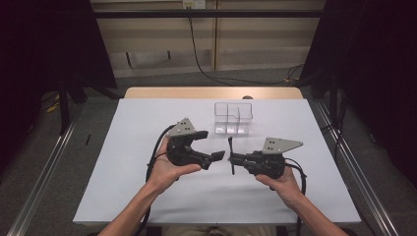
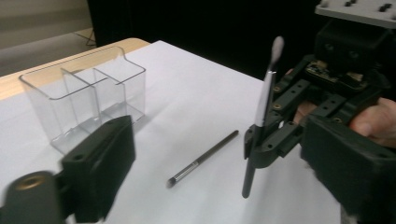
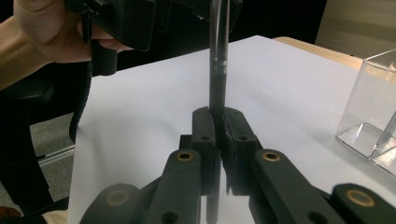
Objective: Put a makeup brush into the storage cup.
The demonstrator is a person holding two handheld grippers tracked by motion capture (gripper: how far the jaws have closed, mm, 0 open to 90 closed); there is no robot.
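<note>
White covering runs across the table point(image 1: 147, 196), with dark curtains at either side and a cable trailing over the floor behind. Toward the far edge stands a clear organizer point(image 1: 233, 118), divided into compartments and empty as far as I can see, which looks like the place the tools are meant to end up.

The right gripper point(image 1: 232, 157) is clenched on a slim brush point(image 2: 264, 116), holding it upright with the pale soft tip on top and the dark handle hanging below the jaws, clear of the table. Gripped near the middle like that, the handle's lower end is free, so I would guess it could go handle-first into a compartment.

The left gripper point(image 1: 209, 145) faces it from just beside, jaws spread wide with nothing between them; no pad touches the brush, so the brush rests in the right gripper alone.

A second, darker stick point(image 2: 203, 158) lies flat on the covering below and between the two grippers, near the organizer but outside it, probably waiting its turn.
</note>
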